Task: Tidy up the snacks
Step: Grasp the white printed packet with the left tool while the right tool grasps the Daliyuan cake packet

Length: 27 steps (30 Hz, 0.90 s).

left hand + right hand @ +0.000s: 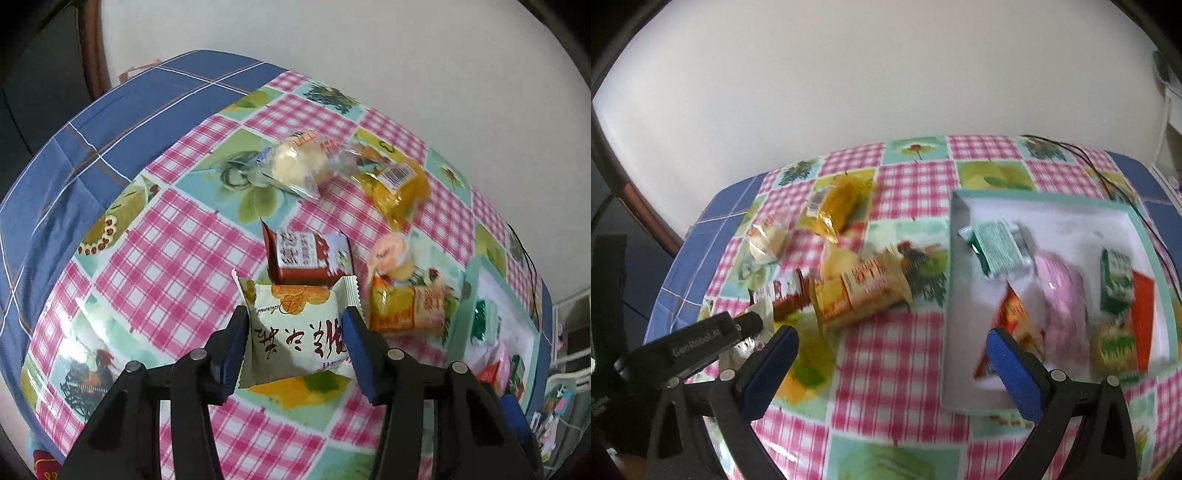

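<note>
Left tongs (295,332): narrow, the blue pads press both sides of a white snack packet (295,328) with red characters, held above the worktop (155,258).
Right tongs (892,350): wide apart, nothing between them, over the pink checked cloth.
Box (1145,236): white inside, mint rim, on the right side of the worktop; it holds a green packet (997,247), a pink packet (1063,295) and others.
Loose snacks: red carton (306,258), yellow bag (399,184), clear bun bag (291,166), just left of the box.

Tablecloth (177,236) is glossy, smooth plastic-looking sheet. Blue quilt (92,122) under it is matt cloth. Snack packet (295,332) is shiny film.
</note>
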Motion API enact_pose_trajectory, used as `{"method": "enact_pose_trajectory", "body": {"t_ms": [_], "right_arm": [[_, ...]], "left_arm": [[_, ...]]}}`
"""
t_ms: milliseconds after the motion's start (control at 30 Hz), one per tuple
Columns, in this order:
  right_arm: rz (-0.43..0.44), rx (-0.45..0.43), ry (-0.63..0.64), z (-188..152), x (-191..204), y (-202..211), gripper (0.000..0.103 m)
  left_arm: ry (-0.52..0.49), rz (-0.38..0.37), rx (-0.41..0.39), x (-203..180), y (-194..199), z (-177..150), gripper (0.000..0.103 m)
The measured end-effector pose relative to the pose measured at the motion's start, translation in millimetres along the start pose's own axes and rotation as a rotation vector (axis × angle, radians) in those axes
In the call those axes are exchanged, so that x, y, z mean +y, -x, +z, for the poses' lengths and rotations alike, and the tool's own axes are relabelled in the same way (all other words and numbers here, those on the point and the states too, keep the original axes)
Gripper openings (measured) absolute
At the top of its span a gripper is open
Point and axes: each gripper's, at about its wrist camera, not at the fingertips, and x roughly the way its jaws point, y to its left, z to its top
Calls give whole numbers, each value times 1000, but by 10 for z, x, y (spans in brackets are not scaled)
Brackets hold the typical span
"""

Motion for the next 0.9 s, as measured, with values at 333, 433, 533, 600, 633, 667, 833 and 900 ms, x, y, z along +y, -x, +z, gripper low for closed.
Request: {"method": "enact_pose_trajectory", "body": {"t_ms": [333,433,533,600,633,667,833,900], "right_arm": [[-2,80,109,181,246,-590,103],[-17,114,148,174,320,-794,103],[-38,131,177,166,358,-917,103],[-51,139,200,162,384,-999,103],[-59,143,209,158,392,-1036,103],[-64,147,214,156,396,-1063,103],[-55,165,217,129,406,-1150,90],[-57,163,225,124,420,-1141,87]], "left_arm": [[62,42,-25,187,-141,331,53],[75,49,-26,227,-184,389,53],[85,45,-19,256,-217,416,53],[87,43,-16,252,-245,435,53],[86,43,-16,246,-251,442,53],[82,43,-16,237,-270,458,53],[76,46,-19,234,-262,455,53],[77,46,-19,235,-260,454,53]]}}
